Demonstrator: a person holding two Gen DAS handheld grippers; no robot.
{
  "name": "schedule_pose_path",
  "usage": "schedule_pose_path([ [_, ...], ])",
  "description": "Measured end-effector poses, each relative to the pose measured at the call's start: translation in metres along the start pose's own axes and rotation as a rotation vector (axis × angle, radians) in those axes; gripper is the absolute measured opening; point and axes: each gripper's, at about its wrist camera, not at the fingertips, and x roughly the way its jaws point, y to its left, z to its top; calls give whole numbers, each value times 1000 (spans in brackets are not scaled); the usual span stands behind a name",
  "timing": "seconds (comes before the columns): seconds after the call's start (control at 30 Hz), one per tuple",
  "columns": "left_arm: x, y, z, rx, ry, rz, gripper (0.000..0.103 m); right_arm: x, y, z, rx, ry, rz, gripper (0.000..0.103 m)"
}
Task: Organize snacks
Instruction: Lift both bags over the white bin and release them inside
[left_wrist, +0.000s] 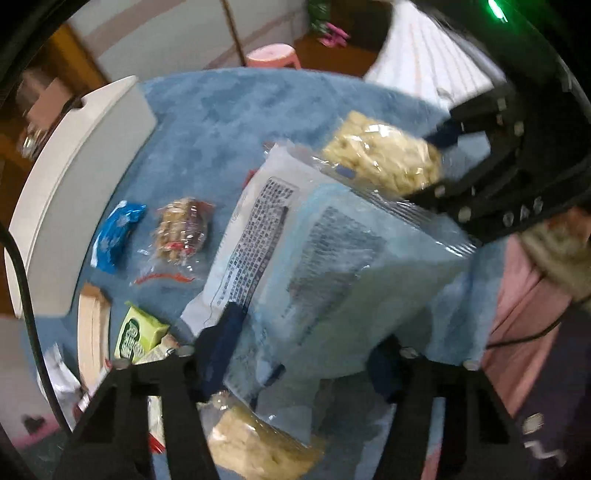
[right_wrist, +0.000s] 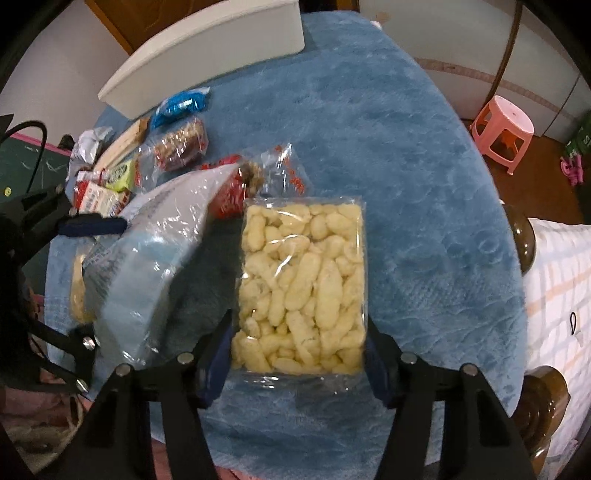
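Note:
My left gripper (left_wrist: 303, 350) is shut on a large pale blue snack bag (left_wrist: 321, 254) with printed text, held tilted above the blue cloth; the bag also shows in the right wrist view (right_wrist: 155, 251). My right gripper (right_wrist: 299, 350) is shut on a clear pack of pale puffed snacks (right_wrist: 303, 280), its fingers on both sides; this pack also shows in the left wrist view (left_wrist: 384, 155), just beyond the blue bag. A second pack of pale snacks (left_wrist: 258, 443) lies under the left gripper.
A blue cloth (right_wrist: 406, 147) covers the table. A white box (right_wrist: 207, 48) stands at its far edge. A blue wrapper (left_wrist: 114, 232), a clear bag of brown snacks (left_wrist: 181, 229), a green packet (left_wrist: 136, 332) and a wooden tray (left_wrist: 92, 332) lie nearby. A pink stool (right_wrist: 506, 129) stands on the floor.

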Motion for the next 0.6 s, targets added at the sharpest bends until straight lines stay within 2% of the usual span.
schedule_pose_path([
  [0.1,-17,10,1,-70,-39,4,38,-14,-1,3,4,-40,10,62],
  [0.2,-30,24,2,-174,-72,7,31,-30,2,7,-7,-87,10,62],
  [0.3,-43,36,-2,-270,-98,-17,28,-43,5,10,-13,-119,35,62],
  [0.5,-74,62,-21,-487,-181,-123,23,-66,16,16,-52,-163,67,61],
  [0.6,-91,73,-29,-562,-228,-137,22,-73,20,20,-67,-179,76,61],
])
